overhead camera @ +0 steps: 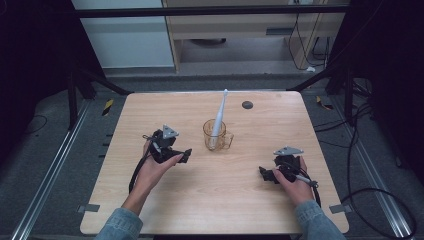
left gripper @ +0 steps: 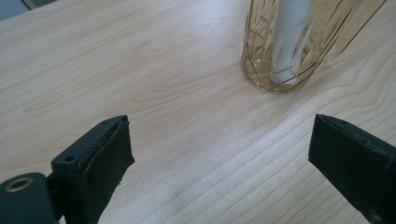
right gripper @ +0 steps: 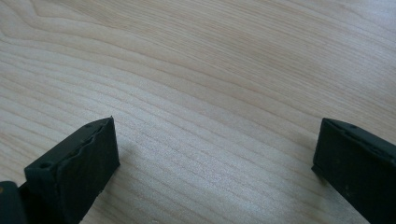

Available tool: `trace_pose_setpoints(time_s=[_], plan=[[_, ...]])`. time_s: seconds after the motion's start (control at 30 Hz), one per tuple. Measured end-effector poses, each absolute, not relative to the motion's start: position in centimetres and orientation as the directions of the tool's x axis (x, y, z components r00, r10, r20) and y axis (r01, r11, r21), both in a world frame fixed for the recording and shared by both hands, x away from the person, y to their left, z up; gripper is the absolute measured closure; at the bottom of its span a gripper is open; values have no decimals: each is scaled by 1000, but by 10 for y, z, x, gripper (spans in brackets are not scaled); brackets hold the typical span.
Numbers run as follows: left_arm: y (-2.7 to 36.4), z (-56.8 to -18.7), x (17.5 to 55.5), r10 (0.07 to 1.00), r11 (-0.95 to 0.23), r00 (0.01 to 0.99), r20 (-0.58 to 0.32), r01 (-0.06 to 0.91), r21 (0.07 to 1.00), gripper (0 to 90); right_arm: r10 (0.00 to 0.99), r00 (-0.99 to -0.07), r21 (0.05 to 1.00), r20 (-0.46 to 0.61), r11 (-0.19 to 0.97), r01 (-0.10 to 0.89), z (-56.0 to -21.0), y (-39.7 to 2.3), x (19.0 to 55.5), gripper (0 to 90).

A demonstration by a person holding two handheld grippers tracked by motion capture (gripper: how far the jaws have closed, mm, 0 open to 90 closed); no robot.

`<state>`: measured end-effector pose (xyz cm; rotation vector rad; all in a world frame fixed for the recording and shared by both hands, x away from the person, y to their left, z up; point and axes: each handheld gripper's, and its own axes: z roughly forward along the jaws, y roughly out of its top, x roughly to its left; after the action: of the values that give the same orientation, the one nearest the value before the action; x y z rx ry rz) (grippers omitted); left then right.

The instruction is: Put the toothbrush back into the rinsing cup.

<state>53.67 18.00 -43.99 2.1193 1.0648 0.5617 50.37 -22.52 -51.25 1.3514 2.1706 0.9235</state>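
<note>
**Both grippers free, the cup and toothbrush waiting at centre**

The wooden table [overhead camera: 200, 200] carries an amber glass cup [overhead camera: 217, 135] near its middle, with a white toothbrush [overhead camera: 219, 117] standing tilted inside it. The left gripper [overhead camera: 186, 156] sits just left of the cup, jaws spread wide and holding nothing; its own view looks at the cup's base. The right gripper [overhead camera: 263, 173] rests well apart toward the near right, also wide open and empty. This looks like the approach step. Next, one gripper likely must close in on the toothbrush or the cup.
</note>
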Motion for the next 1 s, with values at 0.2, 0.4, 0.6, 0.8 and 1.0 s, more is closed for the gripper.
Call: trace_pose_setpoints(time_s=[0.2, 0.4, 0.6, 0.8, 1.0], plan=[[188, -447, 538, 825, -431, 560, 73, 541, 723, 55, 898, -439, 723, -5, 307, 619, -513, -225, 504, 3], [199, -457, 540, 842, -415, 536, 62, 570, 709, 55, 898, -439, 723, -5, 307, 619, -513, -225, 504, 3], [210, -465, 542, 854, -409, 516, 63, 593, 693, 54, 898, -439, 723, -5, 307, 619, -513, -225, 504, 3], [220, -475, 544, 862, -418, 502, 77, 616, 668, 52, 898, -439, 723, -5, 307, 619, -513, -225, 504, 3], [234, -480, 546, 876, -401, 475, 78, 631, 663, 48, 898, -439, 723, -3, 306, 620, -512, -225, 504, 3]])
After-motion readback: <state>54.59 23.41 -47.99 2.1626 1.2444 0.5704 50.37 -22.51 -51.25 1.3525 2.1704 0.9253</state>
